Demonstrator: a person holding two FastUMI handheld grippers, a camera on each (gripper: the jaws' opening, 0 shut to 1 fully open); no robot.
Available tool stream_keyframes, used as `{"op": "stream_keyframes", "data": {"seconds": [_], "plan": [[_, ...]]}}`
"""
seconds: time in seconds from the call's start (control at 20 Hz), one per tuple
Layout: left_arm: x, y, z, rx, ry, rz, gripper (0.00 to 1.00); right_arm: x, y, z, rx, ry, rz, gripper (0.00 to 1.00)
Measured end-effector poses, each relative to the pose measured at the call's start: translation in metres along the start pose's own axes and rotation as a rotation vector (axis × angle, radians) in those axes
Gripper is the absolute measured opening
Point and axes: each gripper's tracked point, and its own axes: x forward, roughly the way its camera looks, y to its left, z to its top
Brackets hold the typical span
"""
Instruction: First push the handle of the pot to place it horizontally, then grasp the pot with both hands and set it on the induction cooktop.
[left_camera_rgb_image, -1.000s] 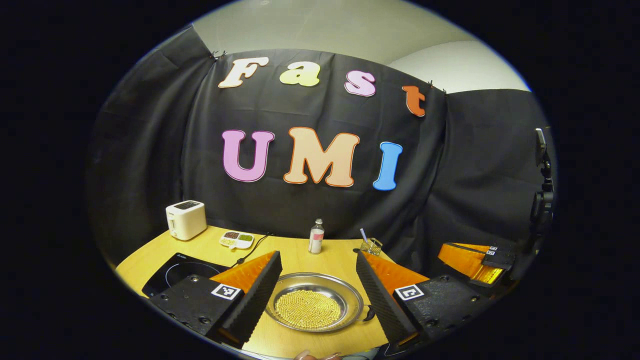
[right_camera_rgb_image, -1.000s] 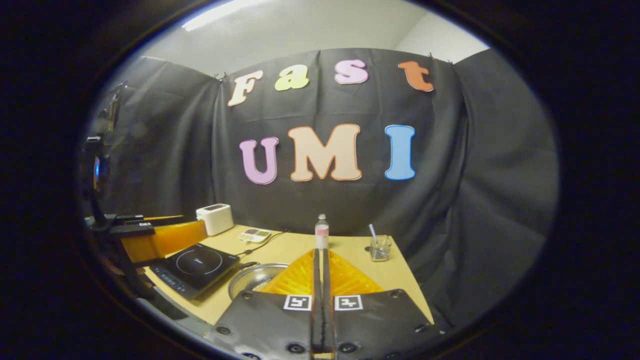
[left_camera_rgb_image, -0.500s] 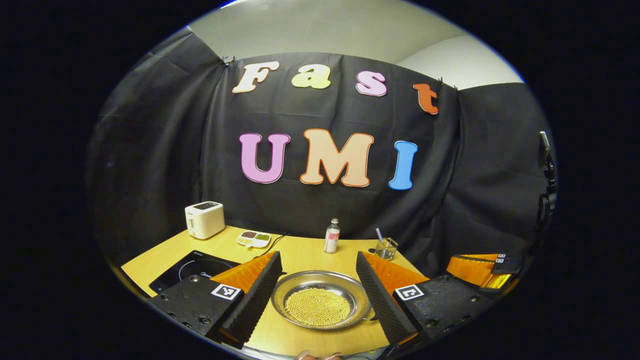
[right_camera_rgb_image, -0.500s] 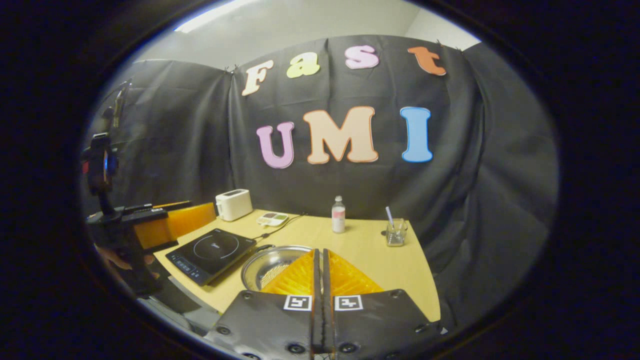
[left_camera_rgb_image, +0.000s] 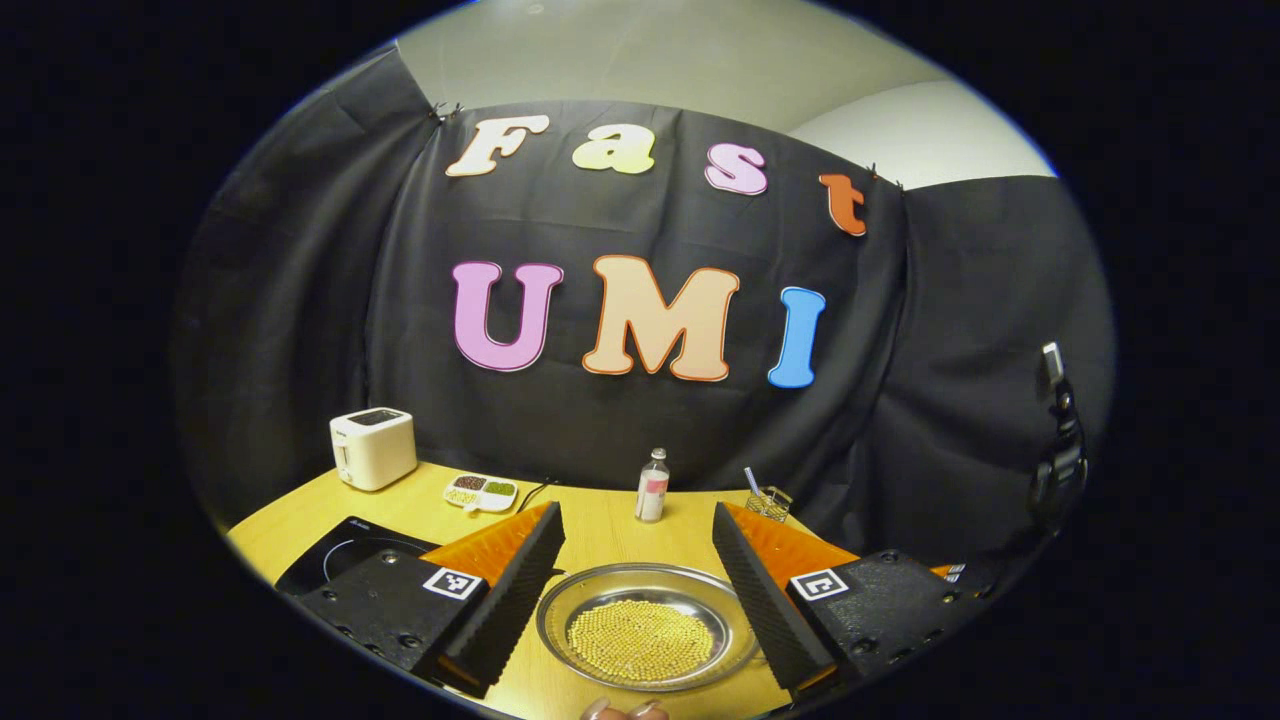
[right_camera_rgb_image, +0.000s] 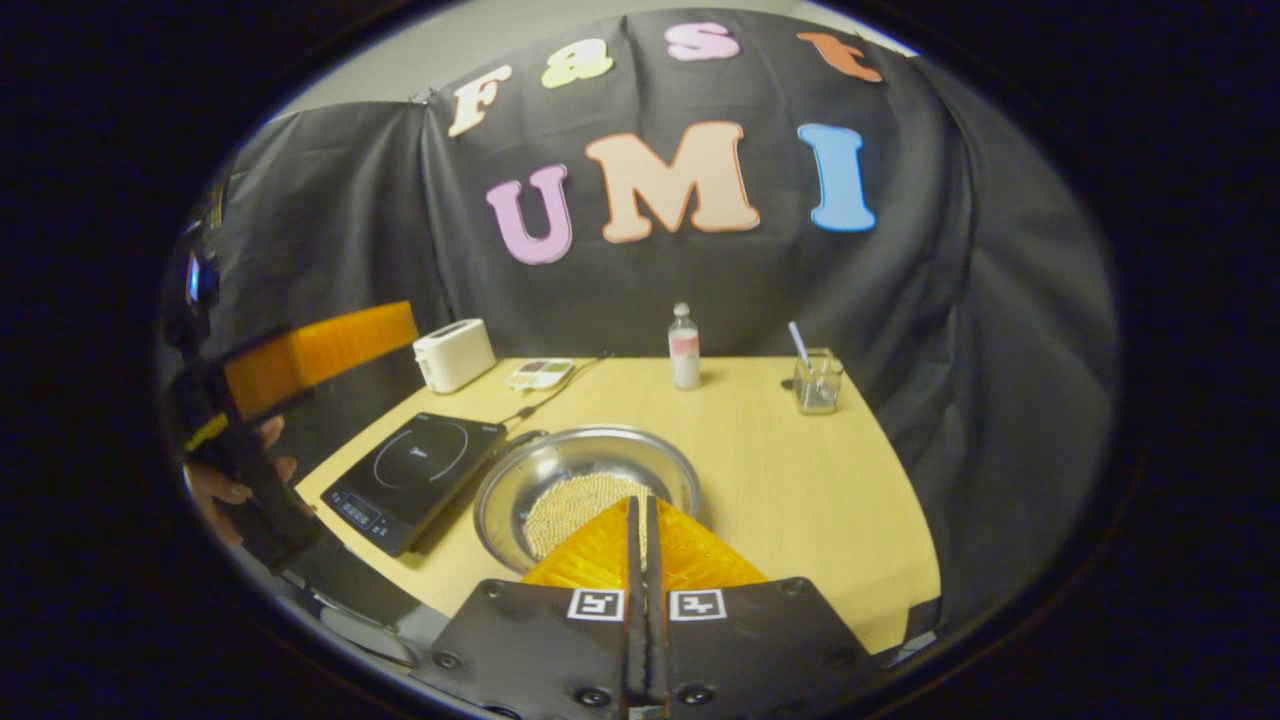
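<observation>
With the pot (right_camera_rgb_image: 585, 482) just right of the induction cooktop (right_camera_rgb_image: 415, 475), the handle push looks pending: the pressed-together, empty right gripper (right_camera_rgb_image: 640, 515) must reach it, the left gripper (left_camera_rgb_image: 638, 545) spread wide, empty.

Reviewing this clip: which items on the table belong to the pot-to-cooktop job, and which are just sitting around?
Job items:
pot, holding small yellow beads
induction cooktop, beside the pot
left tongs, open
right tongs, shut, holding nothing

Just lying about:
toaster
divided snack dish
small bottle
glass with a straw
</observation>
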Motion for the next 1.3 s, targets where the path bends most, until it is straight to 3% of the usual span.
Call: {"op": "stream_keyframes", "data": {"seconds": [0.05,0.1,0.6,0.95,1.3], "plan": [[0.006,0.003,-0.004,-0.009,0.015,-0.014,0.96,0.007,0.002,-0.011,0.004,0.03,-0.001,0.07],[0.011,0.005,-0.006,-0.014,0.024,-0.025,0.96,0.013,0.005,-0.024,0.01,0.062,-0.001,0.03],[0.039,0.029,-0.026,0.011,0.078,-0.036,0.96,0.038,0.009,-0.116,0.138,0.356,0.012,0.0],[0.041,0.047,-0.037,0.012,0.109,0.011,0.96,0.06,0.002,-0.136,0.115,0.447,-0.007,0.0],[0.042,0.062,-0.041,-0.001,0.123,0.055,0.96,0.073,-0.005,-0.132,0.077,0.458,-0.003,0.03]]}}
